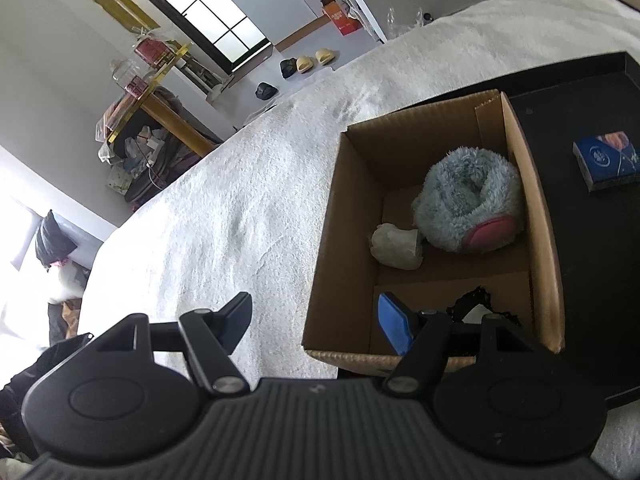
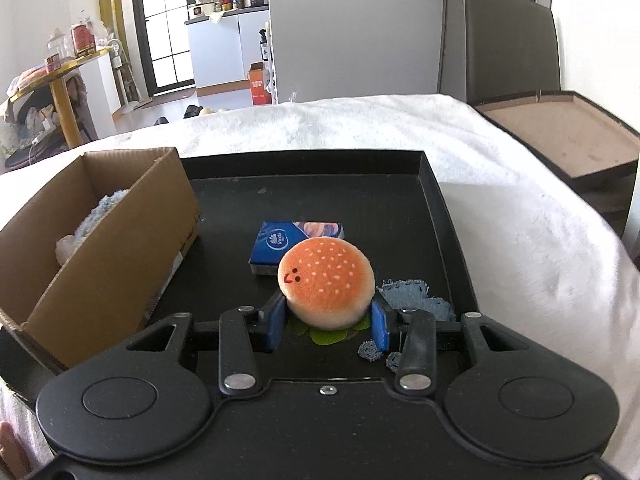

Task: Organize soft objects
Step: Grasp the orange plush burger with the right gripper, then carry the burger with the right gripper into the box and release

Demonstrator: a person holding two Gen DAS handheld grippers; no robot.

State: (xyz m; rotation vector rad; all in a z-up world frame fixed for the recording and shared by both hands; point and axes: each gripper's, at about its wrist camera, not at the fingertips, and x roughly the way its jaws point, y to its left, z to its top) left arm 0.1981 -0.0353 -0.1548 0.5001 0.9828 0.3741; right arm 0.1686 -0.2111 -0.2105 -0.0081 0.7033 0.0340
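Right gripper [image 2: 329, 322]: we pinched the burger plush [image 2: 326, 282] between its pads.
Left gripper [image 1: 316, 320]: wide, empty.
Advice: lift straight, keep squeeze gentle.

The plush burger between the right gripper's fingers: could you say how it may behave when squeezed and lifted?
The plush burger looks soft, so it would probably compress under the blue pads. Its fabric surface seems unlikely to slip. The rounded bun could roll if released on the black tray.

Blue tissue pack [image 2: 297, 246]: white emblem, lettering too blurred; orange carton [image 2: 260, 89] print likewise unreadable.
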